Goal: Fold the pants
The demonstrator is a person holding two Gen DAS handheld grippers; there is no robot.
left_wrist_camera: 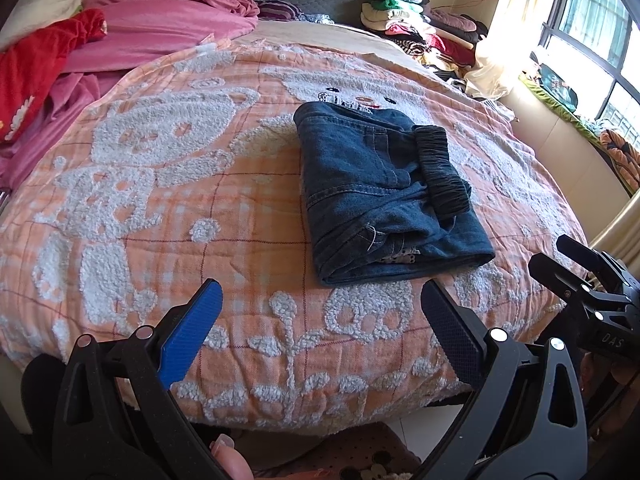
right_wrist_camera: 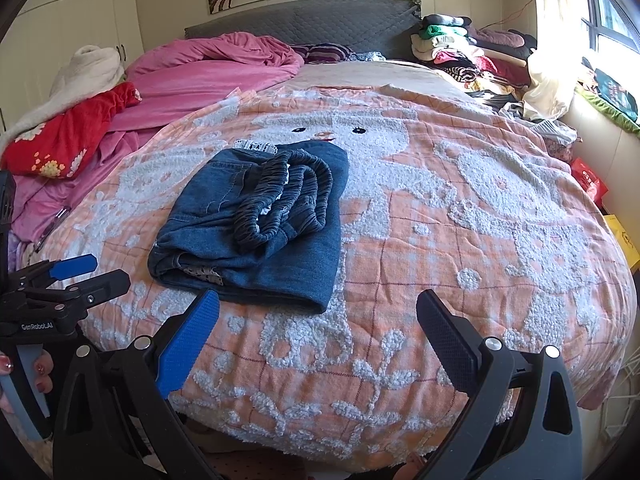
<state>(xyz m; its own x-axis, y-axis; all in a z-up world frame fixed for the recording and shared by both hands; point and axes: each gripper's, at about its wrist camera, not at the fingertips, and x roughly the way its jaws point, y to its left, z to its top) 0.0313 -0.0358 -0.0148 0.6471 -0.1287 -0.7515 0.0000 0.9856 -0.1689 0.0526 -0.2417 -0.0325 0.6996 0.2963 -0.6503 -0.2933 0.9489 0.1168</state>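
Dark blue denim pants [left_wrist_camera: 384, 192] lie folded into a compact rectangle on the orange-and-white blanket [left_wrist_camera: 160, 184], their black elastic waistband on top. They also show in the right wrist view [right_wrist_camera: 256, 224]. My left gripper [left_wrist_camera: 320, 312] is open and empty, held back near the bed's front edge, short of the pants. My right gripper [right_wrist_camera: 318, 320] is open and empty, also near the front edge, just right of the pants. Each gripper shows in the other's view, the right one [left_wrist_camera: 560, 260] and the left one [right_wrist_camera: 100, 272].
A pink duvet [right_wrist_camera: 216, 68] and a red garment [right_wrist_camera: 68, 136] lie at the bed's left. A pile of clothes [right_wrist_camera: 460, 48] sits at the far right by the grey headboard [right_wrist_camera: 304, 20]. A window [left_wrist_camera: 592, 32] is at the right.
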